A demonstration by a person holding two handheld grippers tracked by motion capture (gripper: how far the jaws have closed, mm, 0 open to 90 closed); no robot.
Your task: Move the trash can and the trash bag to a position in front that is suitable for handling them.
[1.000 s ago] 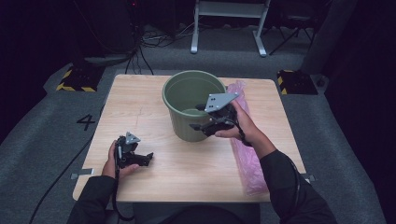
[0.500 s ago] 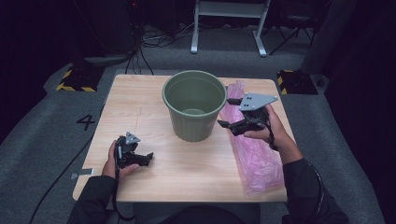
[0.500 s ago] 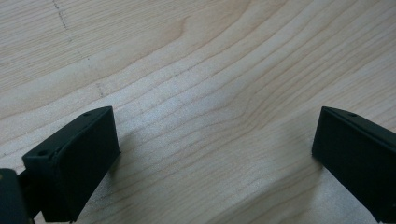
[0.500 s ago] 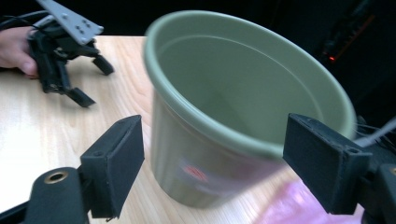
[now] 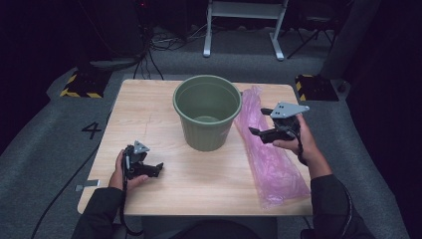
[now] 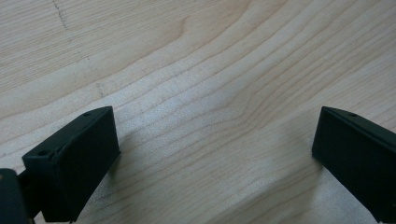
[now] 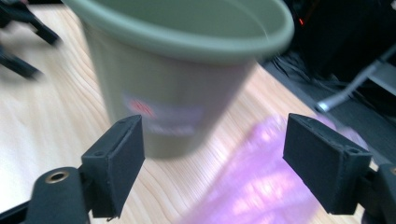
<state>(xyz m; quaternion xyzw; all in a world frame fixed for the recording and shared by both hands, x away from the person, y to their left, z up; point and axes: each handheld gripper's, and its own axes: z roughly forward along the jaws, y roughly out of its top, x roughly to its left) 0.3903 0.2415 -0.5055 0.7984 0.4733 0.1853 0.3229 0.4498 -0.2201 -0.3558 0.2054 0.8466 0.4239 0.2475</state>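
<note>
Dark room with grey carpet floor all around. At the centre, pale wooden bench (image 5: 149, 114). On its middle, toward the far edge, green plastic bucket (image 5: 206, 112), upright, stiff-walled, seemingly empty.

Just beside the bucket on the right side, close to its foot, long pink plastic bag (image 5: 271, 164), lying flat along the right edge of the bench, from the far side down to the near side. Probably very light, thin, soft and a little slippery. No stiffness of its own, so likely to sag and fold when lifted. Better to pinch at one end or at a raised wrinkle than on the flat middle, with little there to catch. Easy to tear under a hard pull, so better taken gently.

Above the far part of the bag, right gripper (image 5: 260, 121), held in the air, jaws wide apart, just now opening, with nothing between them.

At the near left of the bench, well apart from bag and bucket, left gripper (image 5: 155, 169), resting low on the wood, jaws also apart, with bare wood grain between.
</note>
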